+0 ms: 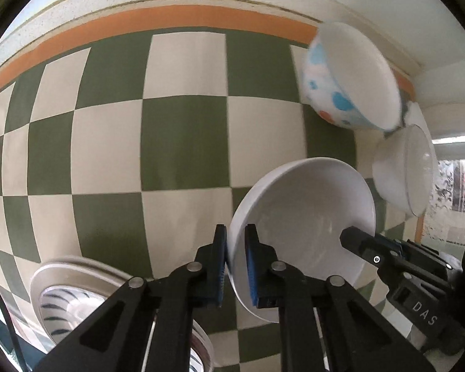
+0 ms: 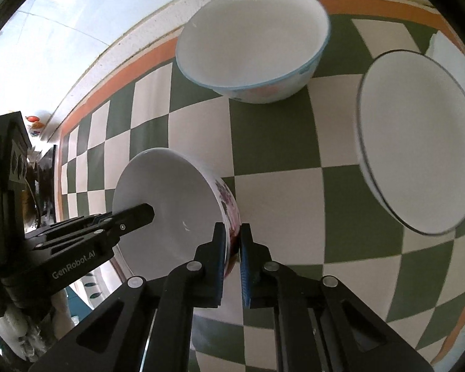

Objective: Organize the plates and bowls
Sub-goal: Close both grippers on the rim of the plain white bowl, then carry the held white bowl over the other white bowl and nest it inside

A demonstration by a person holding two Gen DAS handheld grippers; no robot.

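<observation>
My left gripper [image 1: 235, 266] pinches the rim of the white bowl [image 1: 300, 235] — 1 finger inside, 1 outside. My right gripper [image 2: 232, 248] clamps the opposite, flower-printed wall of that same bowl [image 2: 170, 204], so it hangs tilted between my 2 grippers above the checkered cloth [image 2: 279, 142]. Beyond the held bowl sits the blue-spotted bowl [image 1: 350, 77], with a plain white bowl [image 1: 403, 170] just beside it. A striped plate [image 1: 74, 303] lies near my left gripper.
</observation>
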